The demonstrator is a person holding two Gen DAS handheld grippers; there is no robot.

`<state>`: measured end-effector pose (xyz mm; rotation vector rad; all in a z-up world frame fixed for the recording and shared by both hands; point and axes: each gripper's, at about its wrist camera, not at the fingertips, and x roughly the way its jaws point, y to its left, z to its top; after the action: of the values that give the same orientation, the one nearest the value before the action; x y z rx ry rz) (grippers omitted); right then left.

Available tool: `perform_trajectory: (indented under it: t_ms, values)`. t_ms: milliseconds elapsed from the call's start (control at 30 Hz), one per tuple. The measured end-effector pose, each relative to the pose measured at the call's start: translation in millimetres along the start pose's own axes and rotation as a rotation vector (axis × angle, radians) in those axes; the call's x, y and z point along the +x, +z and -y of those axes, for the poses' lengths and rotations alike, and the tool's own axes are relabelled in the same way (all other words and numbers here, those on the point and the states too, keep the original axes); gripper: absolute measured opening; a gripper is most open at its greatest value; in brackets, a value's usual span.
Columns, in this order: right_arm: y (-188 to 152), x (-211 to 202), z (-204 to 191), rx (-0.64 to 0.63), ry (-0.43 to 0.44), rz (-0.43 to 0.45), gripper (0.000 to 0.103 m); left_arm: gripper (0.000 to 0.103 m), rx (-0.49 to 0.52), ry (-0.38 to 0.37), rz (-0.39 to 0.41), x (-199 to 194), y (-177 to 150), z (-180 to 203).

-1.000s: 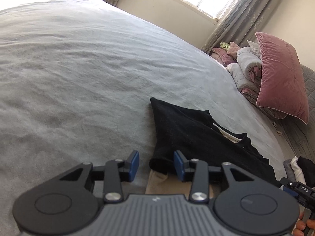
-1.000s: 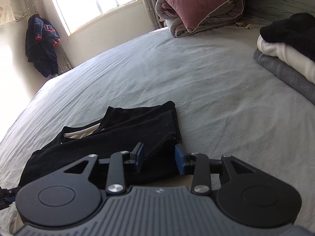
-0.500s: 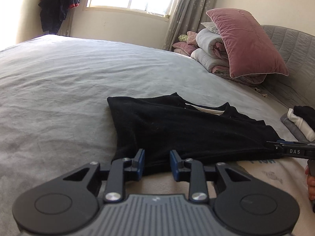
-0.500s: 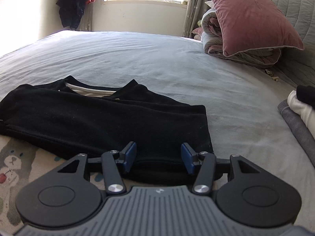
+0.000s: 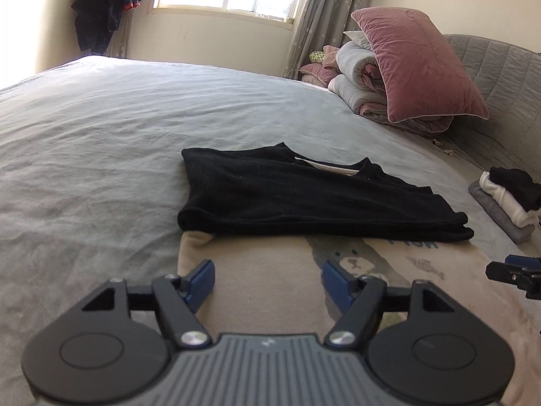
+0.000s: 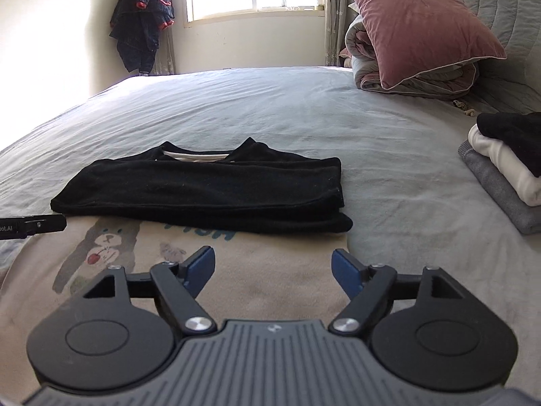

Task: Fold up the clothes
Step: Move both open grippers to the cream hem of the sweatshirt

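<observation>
Soft folded black top [image 5: 314,199] on wrinkled grey bedsheet [image 5: 101,135]

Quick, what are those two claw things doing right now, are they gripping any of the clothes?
Left gripper: jaws open, holding nothing.
Right gripper: jaws open, holding nothing.

A folded garment [image 5: 304,199] lies on the bed [image 5: 101,142], its near edge overlapping a printed garment [image 5: 270,277] spread in front of it. To the right sits a stack of folded clothes [image 6: 507,169]. Behind, by the headboard [image 5: 500,64], a pillow [image 5: 416,67] leans on rolled bedding [image 5: 358,77].
</observation>
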<state>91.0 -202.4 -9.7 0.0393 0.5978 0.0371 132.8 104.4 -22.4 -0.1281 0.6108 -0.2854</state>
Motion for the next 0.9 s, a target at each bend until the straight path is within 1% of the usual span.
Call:
perform_trajectory:
  t_ms: [133,200,300,433,500,567,633,767,833,900]
  values:
    - [-21,-18,1,0.007,-0.006,-0.003,0.088,0.080,0.022,0.035,-0.007,-20,-17,11]
    - [-30,-24,1,0.011,-0.012,-0.008,0.092,0.085,0.033,0.052,-0.011,-30,-26,16]
    - [-44,-30,-1,0.015,-0.030,-0.021,0.098,0.088,0.040,0.078,-0.017,-44,-39,23]
    - [-64,-39,-5,0.013,-0.087,-0.039,0.102,0.088,-0.002,0.114,-0.018,-60,-57,25]
    - [-73,-45,-4,0.039,-0.112,-0.031,0.103,0.090,-0.028,0.141,-0.027,-68,-65,25]
    - [-79,-54,-2,0.075,-0.120,-0.029,0.103,0.090,-0.055,0.170,-0.045,-76,-71,25]
    - [-82,-60,-1,0.083,-0.119,-0.048,0.103,0.090,-0.096,0.170,-0.047,-87,-76,23]
    - [-86,-72,2,0.090,-0.114,-0.091,0.103,0.090,-0.183,0.139,-0.093,-111,-80,17]
    - [-85,-77,7,0.085,-0.096,-0.134,0.103,0.090,-0.209,0.109,-0.130,-119,-79,13]
    - [-84,-82,14,0.098,-0.064,-0.181,0.103,0.090,-0.247,0.063,-0.182,-125,-79,5]
